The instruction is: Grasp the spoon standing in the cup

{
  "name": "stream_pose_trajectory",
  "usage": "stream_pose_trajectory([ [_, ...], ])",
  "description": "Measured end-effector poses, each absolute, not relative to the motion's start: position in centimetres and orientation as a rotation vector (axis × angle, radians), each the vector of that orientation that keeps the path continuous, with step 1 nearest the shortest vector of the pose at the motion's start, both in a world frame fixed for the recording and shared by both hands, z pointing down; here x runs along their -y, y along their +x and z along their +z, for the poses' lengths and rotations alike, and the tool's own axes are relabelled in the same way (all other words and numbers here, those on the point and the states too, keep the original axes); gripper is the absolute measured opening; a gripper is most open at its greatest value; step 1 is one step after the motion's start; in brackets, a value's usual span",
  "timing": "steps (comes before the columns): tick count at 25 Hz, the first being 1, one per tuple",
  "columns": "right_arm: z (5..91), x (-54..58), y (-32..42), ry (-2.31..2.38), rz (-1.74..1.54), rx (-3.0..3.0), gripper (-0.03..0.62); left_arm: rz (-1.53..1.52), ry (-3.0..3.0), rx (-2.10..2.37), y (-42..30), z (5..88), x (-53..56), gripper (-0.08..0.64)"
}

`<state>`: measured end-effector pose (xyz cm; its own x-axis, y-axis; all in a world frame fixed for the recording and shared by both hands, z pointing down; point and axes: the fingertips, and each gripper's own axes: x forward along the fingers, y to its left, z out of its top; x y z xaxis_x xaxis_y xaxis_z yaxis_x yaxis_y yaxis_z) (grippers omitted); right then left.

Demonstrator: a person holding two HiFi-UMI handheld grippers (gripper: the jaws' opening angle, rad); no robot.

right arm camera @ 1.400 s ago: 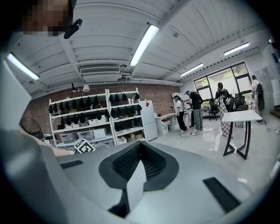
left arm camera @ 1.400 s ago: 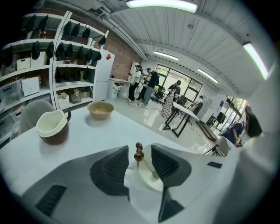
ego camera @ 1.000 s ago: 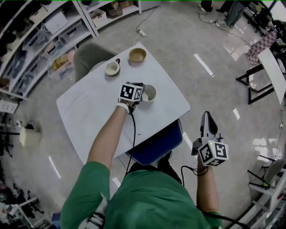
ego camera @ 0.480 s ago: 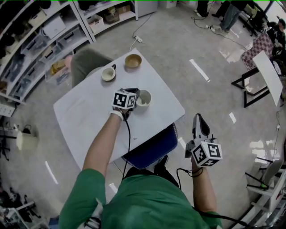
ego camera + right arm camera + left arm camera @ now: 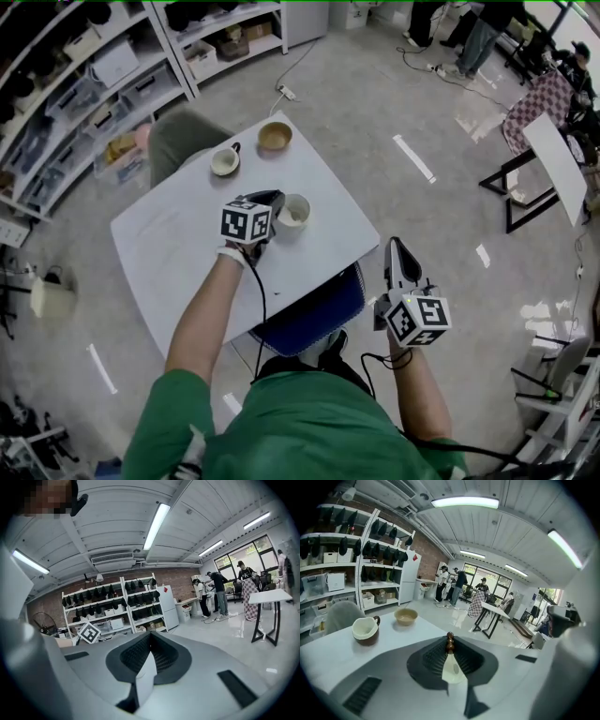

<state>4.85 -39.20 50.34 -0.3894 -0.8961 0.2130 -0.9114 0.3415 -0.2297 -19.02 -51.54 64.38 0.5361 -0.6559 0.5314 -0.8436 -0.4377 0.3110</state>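
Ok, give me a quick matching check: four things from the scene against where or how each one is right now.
Things:
1 left gripper
2 right gripper
3 wooden bowl
4 mug

States:
A off the table, to its right
B at the table's far corner
C shut on the spoon
D just left of the bowl

Pairs: 1-C, 2-A, 3-B, 4-D

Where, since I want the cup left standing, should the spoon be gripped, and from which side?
Probably the brown handle top of the spoon, coming in level from the near side, above the rim of the cup: it stands upright, so only that end is clear. The left gripper is closing its jaws on it.
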Motion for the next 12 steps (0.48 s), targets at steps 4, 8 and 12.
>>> stream_pose_trajectory([
  [4, 49.9, 38.3, 3.9, 1.665, 0.475, 2.566, 0.021, 0.403, 2.253, 1.239, -19.2, 62.0, 49.6, 0.054],
  [8, 49.2, 37.5, 3.1, 1.627, 0.453, 2.597, 0.021, 0.343, 2.291, 1.289, -19.3, 59.0, 47.9, 0.054],
  [12, 48.5, 36.4, 2.0, 1.589, 0.425, 2.625, 0.023, 0.288, 2.348, 1.341, -19.3, 55.5, 45.9, 0.054],
])
